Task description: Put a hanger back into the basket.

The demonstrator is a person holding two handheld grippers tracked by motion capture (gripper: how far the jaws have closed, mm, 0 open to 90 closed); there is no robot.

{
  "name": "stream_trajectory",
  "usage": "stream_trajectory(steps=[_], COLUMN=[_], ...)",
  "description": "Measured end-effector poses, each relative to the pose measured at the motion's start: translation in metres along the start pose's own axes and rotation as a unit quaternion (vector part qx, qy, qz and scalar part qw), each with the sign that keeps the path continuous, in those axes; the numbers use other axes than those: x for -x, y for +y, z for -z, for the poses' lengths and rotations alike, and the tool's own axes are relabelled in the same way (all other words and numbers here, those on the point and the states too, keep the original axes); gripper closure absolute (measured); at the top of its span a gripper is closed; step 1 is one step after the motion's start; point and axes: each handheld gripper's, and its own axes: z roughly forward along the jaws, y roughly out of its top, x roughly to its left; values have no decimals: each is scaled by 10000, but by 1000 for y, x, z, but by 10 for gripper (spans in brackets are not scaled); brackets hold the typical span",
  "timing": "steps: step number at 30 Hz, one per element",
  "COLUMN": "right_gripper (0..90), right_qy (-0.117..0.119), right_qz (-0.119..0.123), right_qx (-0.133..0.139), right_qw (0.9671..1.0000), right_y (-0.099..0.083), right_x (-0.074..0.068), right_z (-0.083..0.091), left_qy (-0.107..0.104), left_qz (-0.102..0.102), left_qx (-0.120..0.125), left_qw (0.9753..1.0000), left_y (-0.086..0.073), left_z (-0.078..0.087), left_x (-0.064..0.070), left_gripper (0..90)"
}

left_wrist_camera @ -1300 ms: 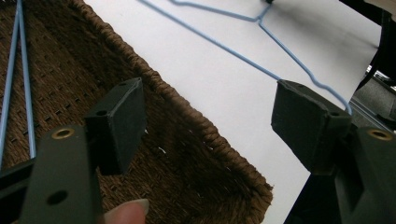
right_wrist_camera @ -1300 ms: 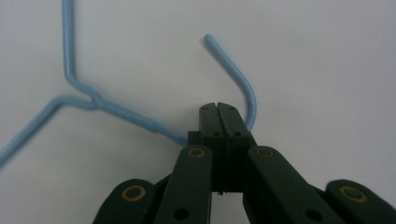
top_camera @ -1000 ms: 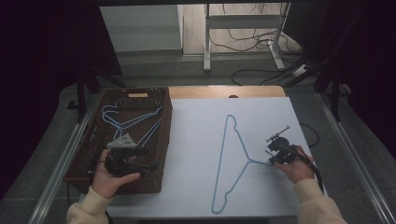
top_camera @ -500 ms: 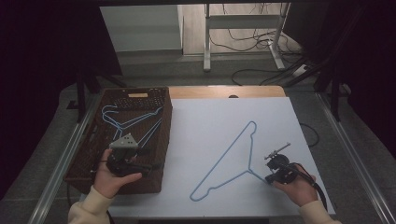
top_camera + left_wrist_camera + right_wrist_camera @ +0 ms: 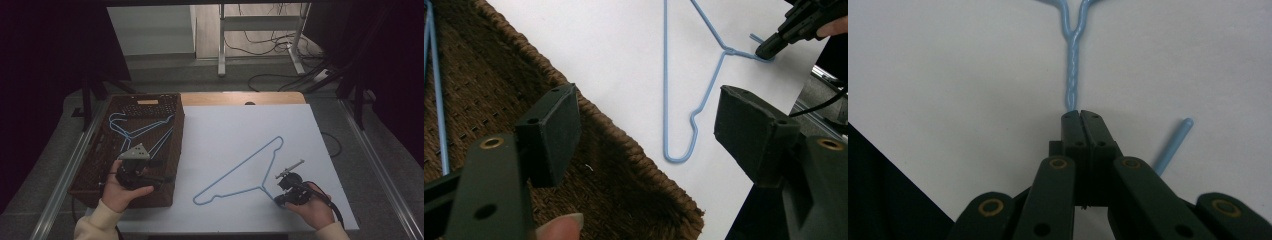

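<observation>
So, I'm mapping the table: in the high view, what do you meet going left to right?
Wicker basket → left gripper → blue hanger on the white sheet → right gripper.

I see a light-blue wire hanger (image 5: 239, 172) on the white table (image 5: 225, 130), black grippers with brass rivets (image 5: 1081, 120), and a dark-brown woven basket (image 5: 90, 170).
</observation>
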Motion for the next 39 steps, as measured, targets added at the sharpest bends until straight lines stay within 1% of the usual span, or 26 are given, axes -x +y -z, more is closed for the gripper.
stream_trajectory(steps=[5,6,7,9,10,11,12,15,16,18,19,21,22,25,27,30,31,32,33,34,35,36,37,39], right_gripper=[900,899,899,898,836,836,749,670,666,677,677,713,729,741,753,827,827,840,840,847,847,851,857,857], right_qy=[12,12,12,6,-6,-6,-66,-142,-178,-257,-257,-397,-472,-457,-535,-586,-586,-622,-622,-644,-644,-606,-517,-486], right_qz=[22,70,70,117,161,161,231,352,361,386,386,393,404,428,476,473,473,422,422,322,322,244,155,114], right_qx=[125,240,240,361,453,453,534,434,365,272,272,162,50,-13,-63,-178,-178,-248,-248,-277,-277,-270,-223,-211], right_qw=[9999,9997,9997,9993,9988,9988,9983,9983,9985,9986,9986,9983,9981,9980,9974,9970,9970,9969,9969,9970,9970,9975,9983,9985], right_y=[0,2,2,5,7,7,10,14,16,18,18,20,21,22,24,28,28,30,30,32,32,32,31,31], right_x=[0,0,0,-1,-2,-2,-5,-9,-11,-13,-13,-14,-14,-15,-18,-21,-21,-22,-22,-22,-22,-21,-18,-17], right_z=[1,4,4,6,6,6,6,2,1,-2,-2,-4,-5,-8,-9,-10,-10,-11,-11,-11,-11,-11,-11,-10], left_qy=[-1,1,1,-1,-3,-3,-6,-10,-10,-10,-10,-11,-12,-13,-13,-19,-21,-25,-25,-31,-35,-39,-44,-57], left_qz=[-6,-5,-5,-12,-17,-17,-21,-20,-20,-25,-25,-28,-29,-21,-27,-53,-61,-63,-63,-76,-66,-68,-80,-120], left_qx=[-10,-8,-8,-13,-18,-18,-19,-20,-23,-19,-19,-16,-16,-22,-25,-31,-34,-47,-47,-50,-61,-62,-68,-68], left_qw=[10000,10000,10000,10000,10000,10000,10000,10000,10000,10000,10000,10000,10000,10000,10000,10000,10000,10000,10000,10000,10000,9999,9999,9999], left_y=[0,0,0,0,0,0,0,0,0,0,0,0,0,0,0,1,1,1,1,1,1,1,1,2], left_z=[-1,-1,-1,-1,-1,-1,-1,-2,-2,-2,-2,-1,-1,-2,-2,-3,-3,-4,-4,-5,-5,-5,-6,-7], left_x=[0,0,0,0,0,0,1,1,1,1,1,1,1,1,2,2,2,3,3,3,4,5,6,8], left_gripper=[270,271,271,271,271,271,271,271,271,271,270,271,270,270,270,271,271,270,271,271,271,271,271,271])
